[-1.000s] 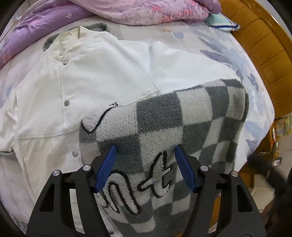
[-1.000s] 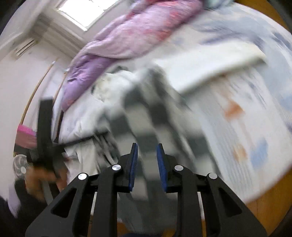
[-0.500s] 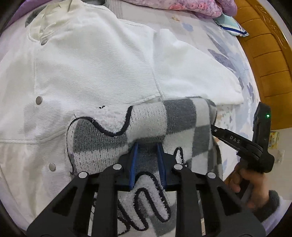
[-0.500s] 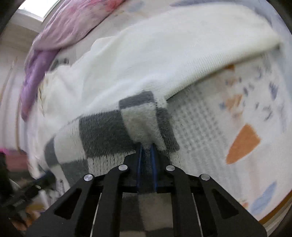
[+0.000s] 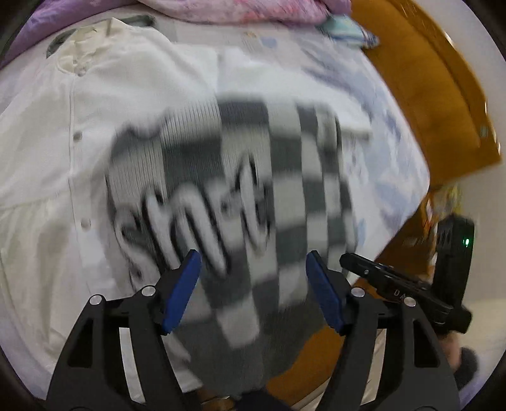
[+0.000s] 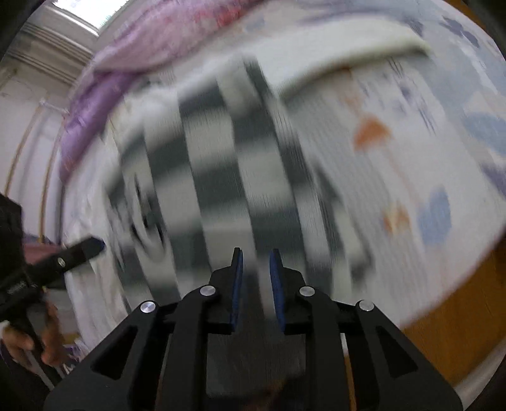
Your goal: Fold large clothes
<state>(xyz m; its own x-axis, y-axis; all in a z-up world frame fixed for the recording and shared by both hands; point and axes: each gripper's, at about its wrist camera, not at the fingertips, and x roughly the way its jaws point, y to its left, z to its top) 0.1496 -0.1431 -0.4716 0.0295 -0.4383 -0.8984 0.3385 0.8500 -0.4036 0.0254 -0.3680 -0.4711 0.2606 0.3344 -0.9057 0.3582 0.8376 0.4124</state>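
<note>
A grey-and-white checkered knit sweater (image 5: 234,189) with black script lettering lies folded on the bed, partly over a white snap-button jacket (image 5: 79,142). My left gripper (image 5: 253,284) is open, its blue pads spread above the sweater's near edge, holding nothing. My right gripper (image 6: 255,278) has a narrow gap between its pads; the blurred sweater (image 6: 221,164) lies in front of it, and I cannot tell whether any cloth is between the pads. The right gripper's body also shows in the left wrist view (image 5: 411,284). The left gripper's finger shows in the right wrist view (image 6: 72,253).
The bed sheet (image 6: 411,142) has a blue and orange print. A pink-purple quilt (image 5: 237,12) is bunched at the head of the bed. A wooden bed frame (image 5: 427,95) runs along the right side, and the mattress edge drops off near the sweater's right end.
My left gripper was shut on the sweater half a second ago; it has opened and pulled back. My right gripper has loosened and drawn back from the sweater's corner. Both views are motion-blurred.
</note>
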